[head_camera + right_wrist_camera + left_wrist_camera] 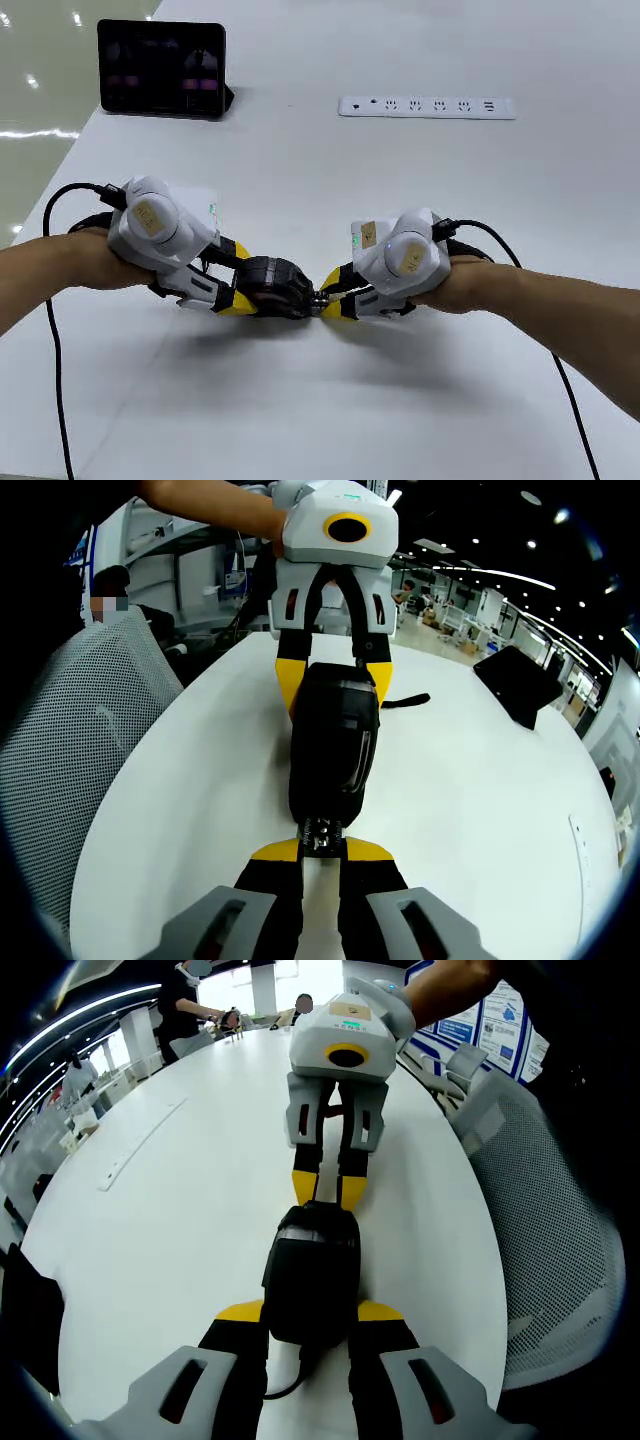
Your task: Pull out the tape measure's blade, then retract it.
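Head view: tape measure [275, 287] clamped between left claw [243, 279], right claw [326, 296].

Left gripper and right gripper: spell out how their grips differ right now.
The left gripper clamps the tape measure by its black case, while the right gripper pinches only the blade tip. The left gripper's jaws stand wide apart across the case; the right gripper's are nearly together. Both have yellow tips, sit low over the white table and face each other.

No lettering is legible; the wall posters [497, 1022] are too blurred to read.
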Available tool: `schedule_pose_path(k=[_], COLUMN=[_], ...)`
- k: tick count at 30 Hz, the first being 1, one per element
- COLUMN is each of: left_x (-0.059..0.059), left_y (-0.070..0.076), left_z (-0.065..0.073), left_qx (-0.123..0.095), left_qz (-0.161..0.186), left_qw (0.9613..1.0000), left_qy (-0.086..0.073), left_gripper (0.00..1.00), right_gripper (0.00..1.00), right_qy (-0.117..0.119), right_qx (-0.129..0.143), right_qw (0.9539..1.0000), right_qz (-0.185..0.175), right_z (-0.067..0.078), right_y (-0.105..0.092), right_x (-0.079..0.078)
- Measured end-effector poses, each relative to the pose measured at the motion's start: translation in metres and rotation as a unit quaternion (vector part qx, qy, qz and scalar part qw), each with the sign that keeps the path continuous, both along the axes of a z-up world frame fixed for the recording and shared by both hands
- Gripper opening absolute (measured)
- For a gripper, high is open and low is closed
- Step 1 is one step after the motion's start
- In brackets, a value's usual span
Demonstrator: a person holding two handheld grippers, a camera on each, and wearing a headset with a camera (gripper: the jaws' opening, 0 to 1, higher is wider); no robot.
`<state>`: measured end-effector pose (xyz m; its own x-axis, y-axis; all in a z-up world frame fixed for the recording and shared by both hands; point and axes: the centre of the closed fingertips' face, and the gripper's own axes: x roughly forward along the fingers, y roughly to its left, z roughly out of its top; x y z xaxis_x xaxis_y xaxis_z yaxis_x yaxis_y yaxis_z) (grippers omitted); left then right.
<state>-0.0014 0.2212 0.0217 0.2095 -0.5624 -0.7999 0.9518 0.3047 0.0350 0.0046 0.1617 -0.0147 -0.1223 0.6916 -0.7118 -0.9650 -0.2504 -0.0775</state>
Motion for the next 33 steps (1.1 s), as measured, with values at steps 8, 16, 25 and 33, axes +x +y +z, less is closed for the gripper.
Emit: schedule_pose_path(k=[8, 16, 25, 33], left_x=[0.001, 0.001, 0.0, -0.001], left_y=[-0.001, -0.001, -0.001, -0.002], left_z=[0.001, 0.0, 0.0, 0.0], left_qx=[-0.002, -0.003, -0.005, -0.007], left_qz=[0.001, 0.001, 0.001, 0.002], left_qw=[1.0, 1.0, 1.0, 1.0], left_qy=[0.001, 0.002, 0.003, 0.004], left_gripper=[0.25, 0.25, 0.25, 0.25], right_gripper=[0.09, 0.09, 0.09, 0.09], right_qy=[0.0, -0.001, -0.002, -0.004], right_qx=[-0.001, -0.003, -0.006, -0.007], right_qw=[1.0, 1.0, 1.0, 1.0], right_qz=[0.0, -0.002, -0.003, -0.004], right_z=[0.001, 0.001, 0.0, 0.0], right_y=[-0.005, -0.01, -0.018, -0.026], right_x=[0.001, 0.002, 0.002, 0.002])
